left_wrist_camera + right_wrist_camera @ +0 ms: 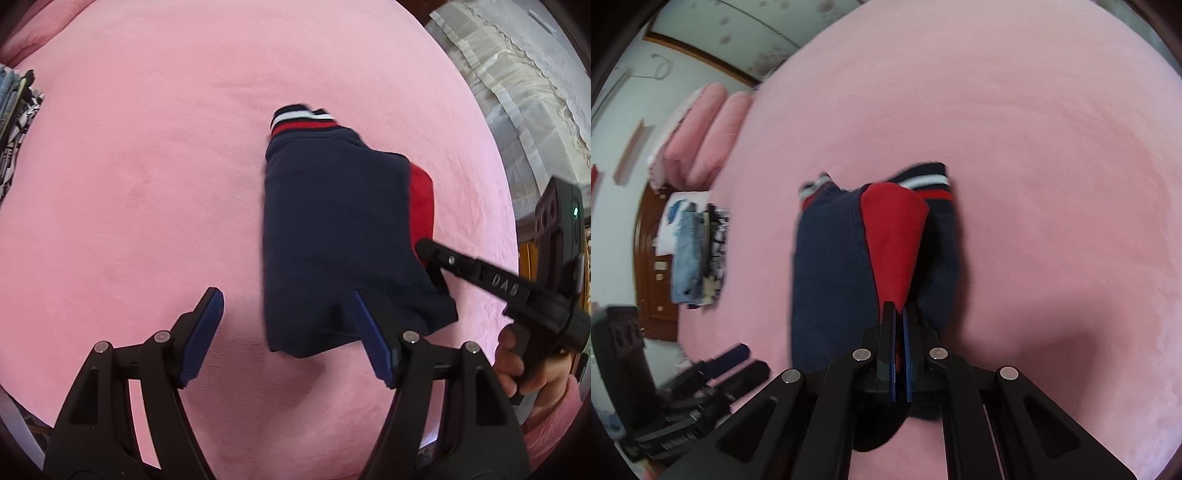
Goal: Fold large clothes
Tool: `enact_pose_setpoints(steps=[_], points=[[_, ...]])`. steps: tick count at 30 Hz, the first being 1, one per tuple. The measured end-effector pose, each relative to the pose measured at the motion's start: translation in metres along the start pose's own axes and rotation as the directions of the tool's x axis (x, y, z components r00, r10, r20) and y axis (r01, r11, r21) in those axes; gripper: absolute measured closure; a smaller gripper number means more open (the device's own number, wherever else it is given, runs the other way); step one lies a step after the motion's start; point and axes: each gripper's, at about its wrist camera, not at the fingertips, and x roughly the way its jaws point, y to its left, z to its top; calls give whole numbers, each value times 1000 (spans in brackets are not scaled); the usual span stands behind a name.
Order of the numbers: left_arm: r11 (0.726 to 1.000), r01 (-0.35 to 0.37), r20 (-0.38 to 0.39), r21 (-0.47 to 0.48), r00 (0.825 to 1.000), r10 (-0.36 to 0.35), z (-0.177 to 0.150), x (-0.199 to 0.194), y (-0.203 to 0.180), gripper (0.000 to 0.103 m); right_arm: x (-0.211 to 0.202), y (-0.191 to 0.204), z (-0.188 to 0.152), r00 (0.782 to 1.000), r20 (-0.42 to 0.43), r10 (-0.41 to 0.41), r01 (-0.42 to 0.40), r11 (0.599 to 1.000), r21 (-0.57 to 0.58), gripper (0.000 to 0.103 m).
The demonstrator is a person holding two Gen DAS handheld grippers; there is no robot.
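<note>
A folded navy garment [332, 229] with a red panel and a red, white and navy striped cuff [303, 120] lies on the pink bed cover [147, 166]. My left gripper [288, 302] is open and empty at the garment's near edge; its right finger [373, 339] is over the cloth. My right gripper [899, 310] is shut on the garment's red part [894, 240]. It also shows in the left wrist view [424, 247] at the garment's right side. The navy body [831, 273] lies left of the red part.
A stack of folded clothes [696, 254] sits at the bed's left edge, also seen in the left wrist view [14, 122]. Pink pillows [709, 129] lie beyond it. A wooden cabinet [650, 258] stands beside the bed. A lace-covered surface [517, 81] is at the far right.
</note>
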Motion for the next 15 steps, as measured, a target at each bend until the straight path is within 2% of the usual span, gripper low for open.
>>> enact_pose_setpoints(steps=[3, 5, 7, 11, 13, 15], points=[[999, -30, -18, 28, 999, 30, 1, 7, -5, 35, 8, -7, -7, 990, 3, -142, 142, 990, -13, 100], [999, -33, -24, 40, 999, 34, 1, 11, -7, 35, 16, -3, -6, 968, 4, -250, 250, 967, -58, 100], [999, -33, -47, 33, 998, 35, 2, 17, -6, 35, 20, 2, -3, 956, -2, -293, 292, 955, -56, 100], [1000, 10, -67, 8, 998, -9, 5, 25, -3, 35, 7, 20, -2, 962, 100, -253, 258, 965, -46, 98], [1000, 25, -62, 2, 998, -25, 4, 25, -2, 35, -9, 28, -6, 954, 177, -243, 257, 965, -59, 93], [999, 48, -64, 6, 997, -47, 5, 28, 0, 35, -24, 33, -11, 959, 221, -180, 200, 977, -75, 89]])
